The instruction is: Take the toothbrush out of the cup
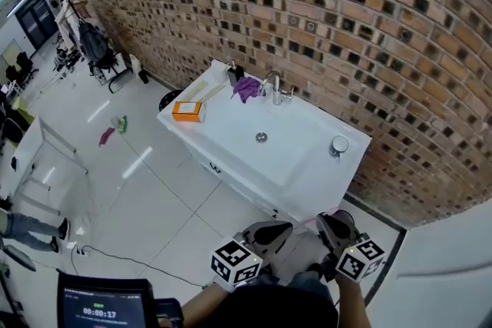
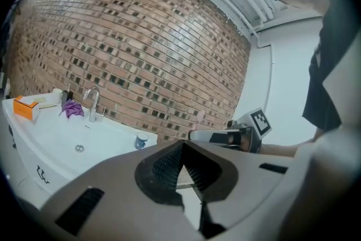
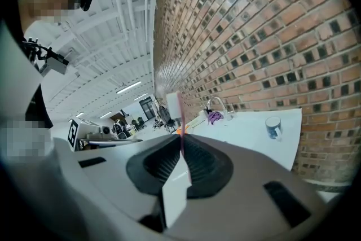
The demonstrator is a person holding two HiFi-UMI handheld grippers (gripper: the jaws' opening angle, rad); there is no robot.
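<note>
**Q:** So where was the toothbrush?

**A:** Out of the cup. My right gripper had its fingers clamped on the toothbrush, with the pink handle and white head poking up mid-frame in the right gripper view. The cup sat on the white table, right of centre in the head view, by the brick wall.

**Q:** And the left one?

**A:** My left gripper held nothing, fingers touching at the tips. Both grippers hung at the bottom of the head view, well apart from the table.

brick wall | glossy white floor | white washbasin counter | ceiling strip lights
</note>
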